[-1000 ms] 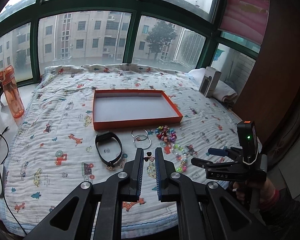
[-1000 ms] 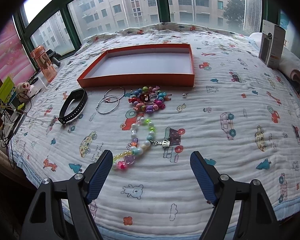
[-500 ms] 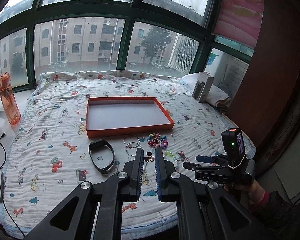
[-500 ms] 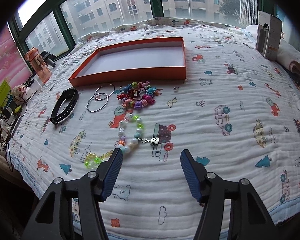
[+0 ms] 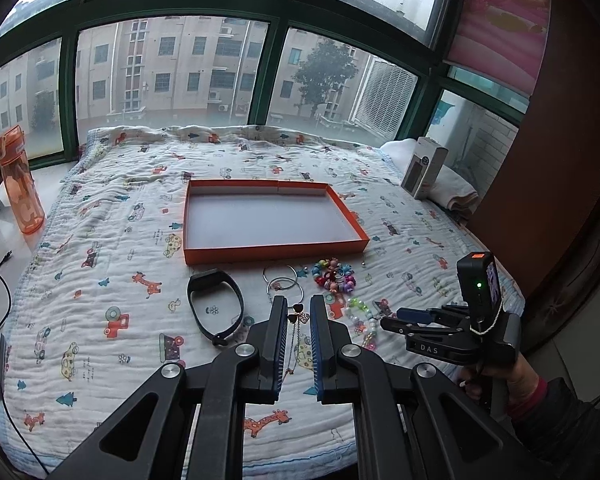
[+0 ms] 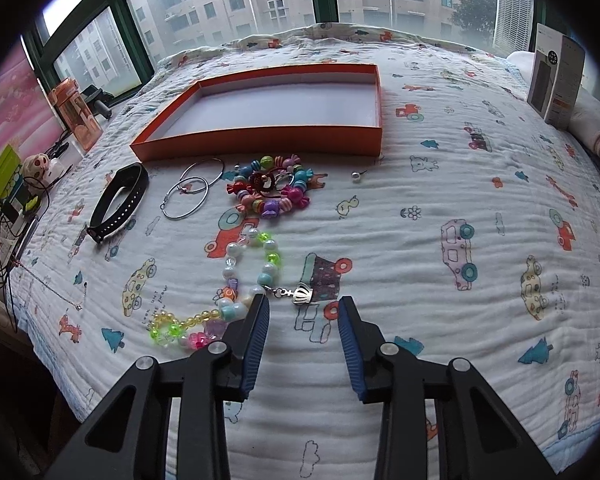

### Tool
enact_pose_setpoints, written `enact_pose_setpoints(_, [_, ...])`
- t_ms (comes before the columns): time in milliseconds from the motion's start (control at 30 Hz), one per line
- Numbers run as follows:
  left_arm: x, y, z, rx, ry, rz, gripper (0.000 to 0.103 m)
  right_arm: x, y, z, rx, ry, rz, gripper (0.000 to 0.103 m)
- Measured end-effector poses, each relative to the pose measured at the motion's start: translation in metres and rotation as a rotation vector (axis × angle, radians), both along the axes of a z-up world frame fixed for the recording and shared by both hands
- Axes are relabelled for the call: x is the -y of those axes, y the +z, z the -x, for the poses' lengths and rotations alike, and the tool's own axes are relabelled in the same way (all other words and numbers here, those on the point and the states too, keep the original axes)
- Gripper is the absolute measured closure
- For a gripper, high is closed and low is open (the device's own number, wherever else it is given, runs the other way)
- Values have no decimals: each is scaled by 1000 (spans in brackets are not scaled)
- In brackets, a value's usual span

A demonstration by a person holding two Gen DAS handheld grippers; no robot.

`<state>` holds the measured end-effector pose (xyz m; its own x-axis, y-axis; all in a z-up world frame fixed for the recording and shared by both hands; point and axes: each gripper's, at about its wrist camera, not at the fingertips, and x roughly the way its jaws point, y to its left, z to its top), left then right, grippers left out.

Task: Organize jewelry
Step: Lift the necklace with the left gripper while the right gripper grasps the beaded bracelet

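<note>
My left gripper (image 5: 299, 312) is shut on a thin chain necklace (image 5: 296, 336) with dark heart charms, which hangs between its jaws above the quilt. My right gripper (image 6: 303, 302) is low over the pastel bead strand (image 6: 270, 258). Its jaws are closing, the silver crown charm (image 6: 302, 294) lies between the tips, and the pads do not touch it. The orange tray (image 6: 260, 148) stands behind, with nothing in it. In front of the tray lie a black band (image 6: 120, 200), two hoop earrings (image 6: 188, 196), a candy-bead bracelet (image 6: 272, 192) and a small stud (image 6: 356, 176).
An orange water bottle (image 5: 18, 188) stands on the sill at the left, with cables below it. A white box (image 5: 424, 168) leans on folded towels at the right. A person's hand (image 5: 516, 376) holds the right gripper (image 5: 396, 318). The cartoon-print quilt (image 6: 460, 200) covers the bed.
The right jaws have narrowed a lot and have come closer to the crown charm. The left gripper stays shut on the chain and has drifted back and forth slightly.
</note>
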<state>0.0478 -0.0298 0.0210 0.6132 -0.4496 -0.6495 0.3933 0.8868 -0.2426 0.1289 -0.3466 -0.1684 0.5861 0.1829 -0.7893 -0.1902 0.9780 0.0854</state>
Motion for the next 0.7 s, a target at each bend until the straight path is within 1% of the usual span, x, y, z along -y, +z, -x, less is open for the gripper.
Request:
enact_pose_setpoints(300, [3, -11, -12, -23, -2, -1, 92, -3, 2, -11, -7, 8, -31, 68])
enact_pose_setpoints(567, [1, -18, -22, -41, 8, -1, 92, -14, 0, -26, -11, 37, -22, 73])
enact_pose_setpoints(700, [-2, -21, -27, -49, 13, 0, 92, -21, 1, -33, -10, 74, 9, 75])
